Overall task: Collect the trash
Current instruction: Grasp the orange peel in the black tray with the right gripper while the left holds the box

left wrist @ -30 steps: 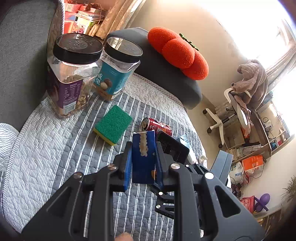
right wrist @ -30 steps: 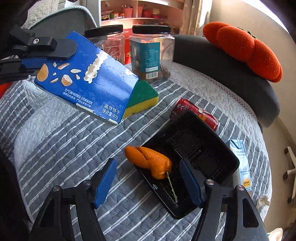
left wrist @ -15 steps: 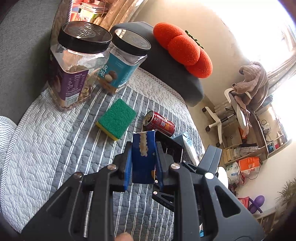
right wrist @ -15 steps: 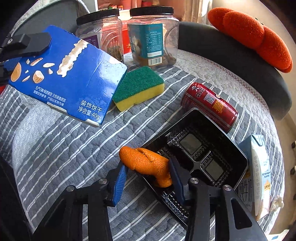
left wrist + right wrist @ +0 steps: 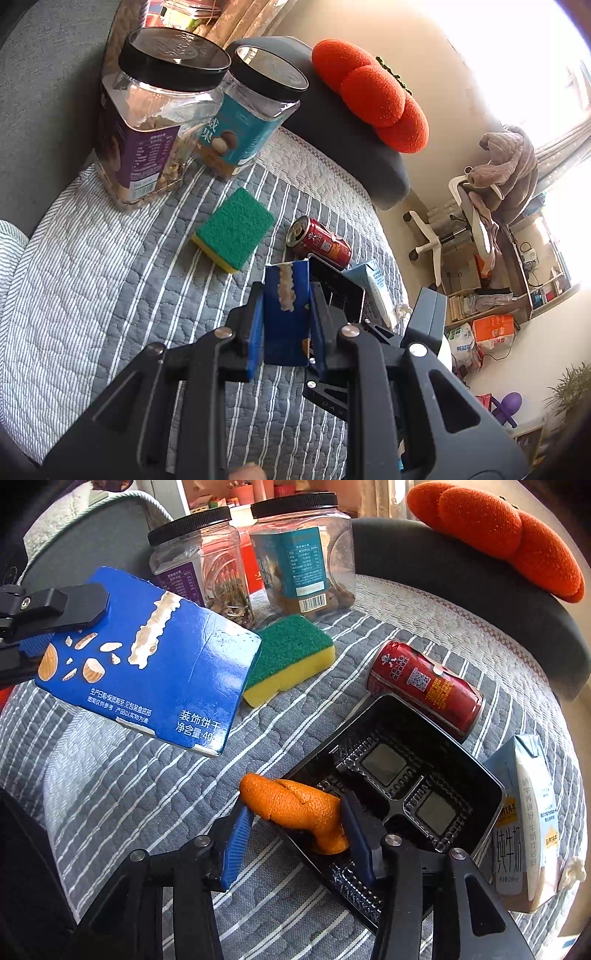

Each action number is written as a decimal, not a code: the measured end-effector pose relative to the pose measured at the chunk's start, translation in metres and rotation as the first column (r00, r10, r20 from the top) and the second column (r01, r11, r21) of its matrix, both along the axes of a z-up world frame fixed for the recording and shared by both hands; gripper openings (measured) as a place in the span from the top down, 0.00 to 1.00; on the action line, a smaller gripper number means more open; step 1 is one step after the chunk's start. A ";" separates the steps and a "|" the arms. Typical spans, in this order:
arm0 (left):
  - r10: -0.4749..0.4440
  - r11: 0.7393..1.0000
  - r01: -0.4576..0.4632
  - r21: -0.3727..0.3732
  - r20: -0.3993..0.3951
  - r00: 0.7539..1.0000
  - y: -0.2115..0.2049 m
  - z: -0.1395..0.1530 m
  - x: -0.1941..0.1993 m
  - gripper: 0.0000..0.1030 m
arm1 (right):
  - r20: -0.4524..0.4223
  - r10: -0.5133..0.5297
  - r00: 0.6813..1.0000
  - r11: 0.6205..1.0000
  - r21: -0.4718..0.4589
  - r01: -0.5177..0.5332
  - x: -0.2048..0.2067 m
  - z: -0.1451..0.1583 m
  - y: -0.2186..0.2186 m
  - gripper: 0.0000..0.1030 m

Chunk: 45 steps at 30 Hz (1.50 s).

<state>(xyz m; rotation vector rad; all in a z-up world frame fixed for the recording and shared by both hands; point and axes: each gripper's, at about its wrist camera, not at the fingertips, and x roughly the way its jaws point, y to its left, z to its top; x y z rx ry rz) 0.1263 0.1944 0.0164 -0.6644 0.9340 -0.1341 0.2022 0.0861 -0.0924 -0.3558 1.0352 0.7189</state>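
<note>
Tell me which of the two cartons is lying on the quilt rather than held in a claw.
The pale milk carton beside the black tray lies on the quilt. The blue biscuit carton is gripped, lifted, in the left claw.

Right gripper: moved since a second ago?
Yes. The right gripper advanced toward the black plastic tray and closed from wide open onto the orange peel at its near rim.

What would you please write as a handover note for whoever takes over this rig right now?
Left claw: shut on the blue biscuit box, held above the bed cover.
Right claw: closed around the orange peel at the near rim of the black tray.
On the bed cover lie the red can and the milk carton.
Nothing visibly binned; no bin in view. Box, peel, can, carton and tray remain.
</note>
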 end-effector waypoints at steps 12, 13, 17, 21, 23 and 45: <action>0.002 1.000 -0.003 -0.002 -0.007 1.000 0.000 -0.002 0.001 0.76 | -0.041 0.007 0.999 0.997 0.082 -0.003 -0.002 0.007 0.000 0.58; 0.003 1.000 -0.003 -0.002 -0.008 1.000 0.000 -0.002 0.001 0.76 | -0.052 0.008 0.999 0.996 0.090 -0.003 -0.002 0.007 0.000 0.58; 0.009 1.000 -0.009 -0.005 -0.011 1.000 0.001 -0.003 0.000 0.76 | -0.060 -0.014 0.998 0.997 0.081 0.019 -0.001 0.004 -0.001 0.56; 0.006 1.000 -0.006 -0.007 -0.015 1.000 0.001 -0.004 0.000 0.76 | -0.068 -0.016 0.998 0.996 0.089 0.022 -0.001 0.004 -0.002 0.56; 0.006 1.000 -0.006 -0.008 -0.017 1.000 0.000 -0.004 0.001 0.76 | -0.078 -0.022 0.997 0.995 0.092 0.030 0.000 0.003 -0.002 0.54; 0.013 1.000 -0.013 -0.012 -0.021 1.000 -0.001 -0.004 -0.002 0.76 | -0.057 -0.046 0.997 0.987 0.148 0.054 0.004 0.012 -0.004 0.77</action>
